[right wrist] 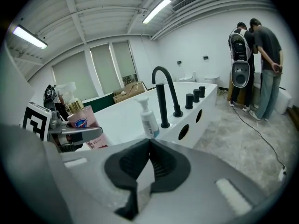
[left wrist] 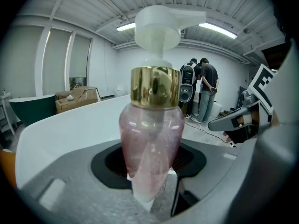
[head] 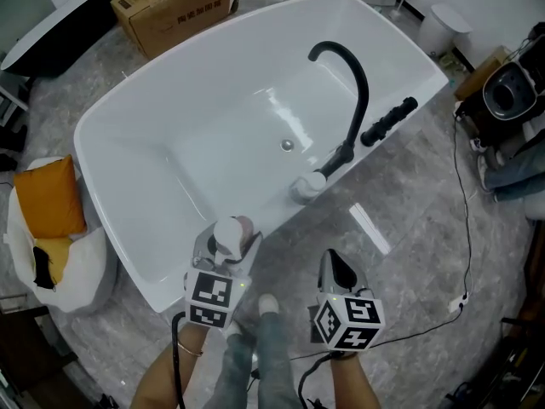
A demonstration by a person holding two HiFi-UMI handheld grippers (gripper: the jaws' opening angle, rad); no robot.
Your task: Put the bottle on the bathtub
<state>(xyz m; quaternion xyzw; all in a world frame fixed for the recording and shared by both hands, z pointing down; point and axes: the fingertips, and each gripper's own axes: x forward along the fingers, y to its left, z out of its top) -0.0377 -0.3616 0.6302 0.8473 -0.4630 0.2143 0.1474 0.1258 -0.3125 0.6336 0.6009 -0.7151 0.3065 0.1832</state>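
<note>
A pink pump bottle (left wrist: 150, 139) with a gold collar and a white pump head stands upright between the jaws of my left gripper (left wrist: 152, 171), which is shut on it. In the head view the bottle (head: 228, 235) and the left gripper (head: 228, 247) are at the near rim of the white bathtub (head: 128, 118); whether the bottle rests on the rim I cannot tell. My right gripper (head: 334, 267) hangs over the floor just right of it, shut with nothing between its jaws (right wrist: 148, 157). The right gripper view shows the pink bottle (right wrist: 83, 120) at its left.
A white pump bottle (right wrist: 148, 118) stands on the tub rim beside the black faucet (head: 353, 83) and black knobs (head: 387, 122). A cardboard box (head: 174, 7) lies behind the tub, an orange cushion (head: 49, 196) to the left, a cable (head: 464, 228) on the floor. People (right wrist: 264, 55) stand at the back right.
</note>
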